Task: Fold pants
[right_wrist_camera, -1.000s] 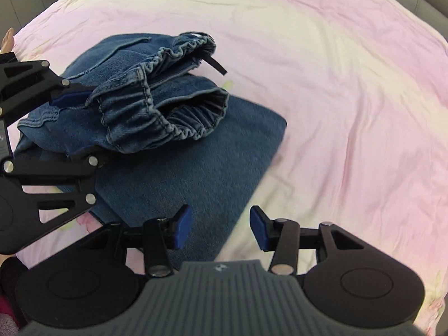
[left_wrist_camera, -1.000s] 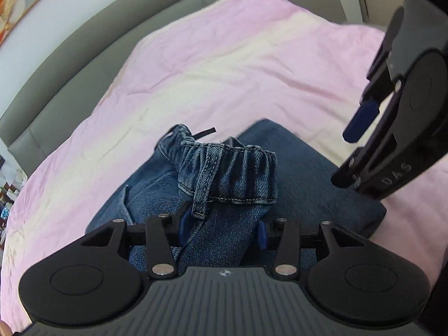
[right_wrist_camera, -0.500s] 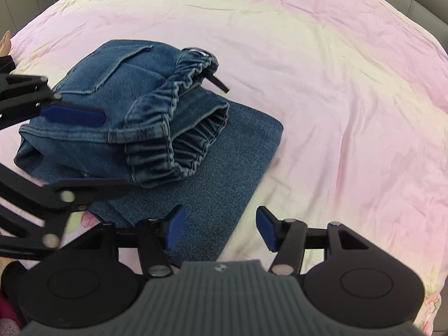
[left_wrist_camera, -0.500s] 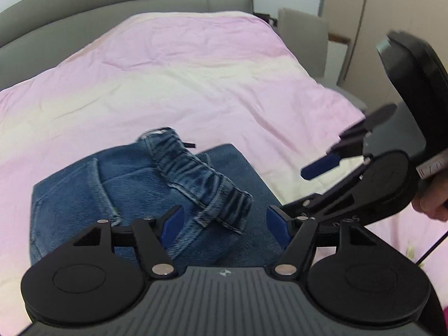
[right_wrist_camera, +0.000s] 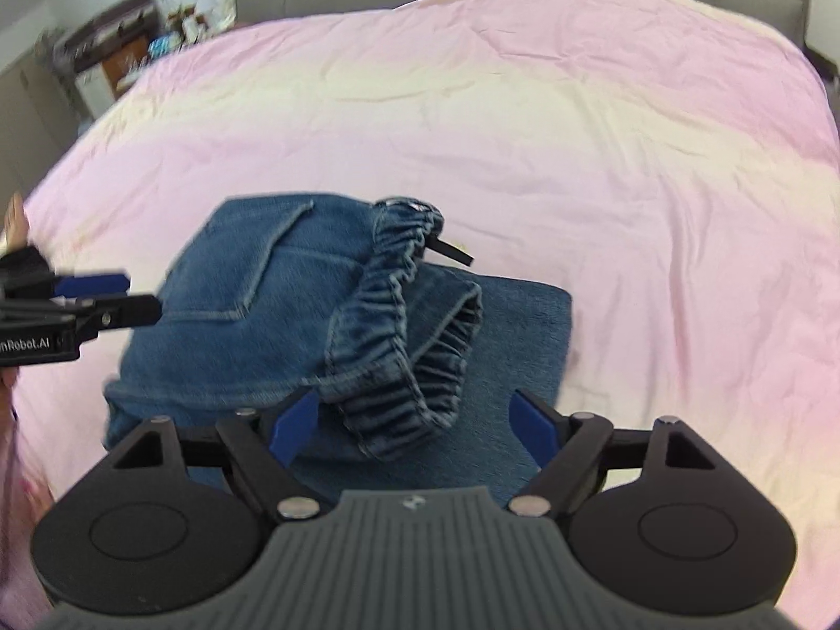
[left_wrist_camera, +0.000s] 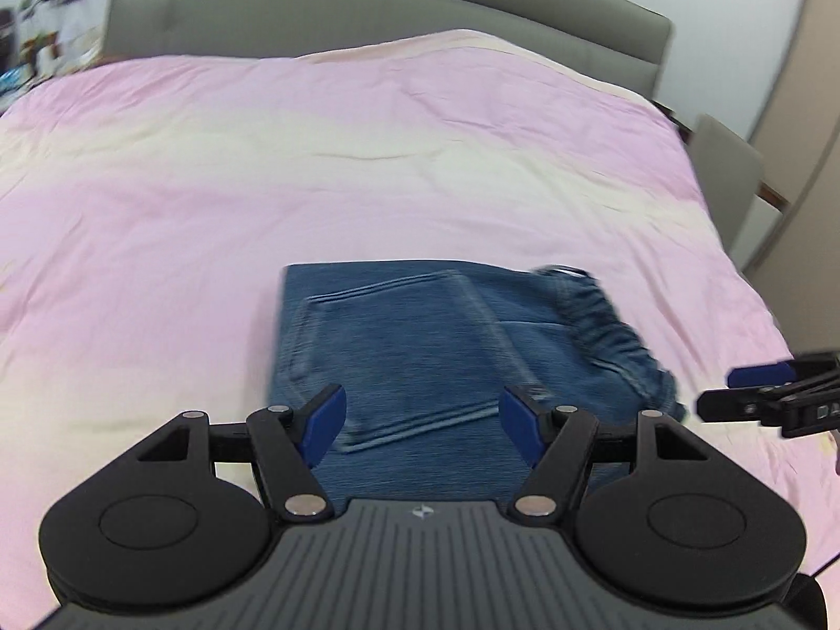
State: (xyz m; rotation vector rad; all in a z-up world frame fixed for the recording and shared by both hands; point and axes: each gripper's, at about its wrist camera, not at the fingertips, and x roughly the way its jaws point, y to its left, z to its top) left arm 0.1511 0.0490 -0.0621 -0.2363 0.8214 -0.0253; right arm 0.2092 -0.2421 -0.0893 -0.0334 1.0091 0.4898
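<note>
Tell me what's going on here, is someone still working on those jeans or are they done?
A person is folding blue jeans on a bed with a pink cover, a handheld gripper in each hand. The jeans lie in a folded bundle, back pocket up, elastic waistband bunched at one end. Neither gripper holds anything: the left gripper is open above the denim, and the right gripper is opening, its pads clear of the cloth. The fold looks about done, though the waistband end is untidy.
</note>
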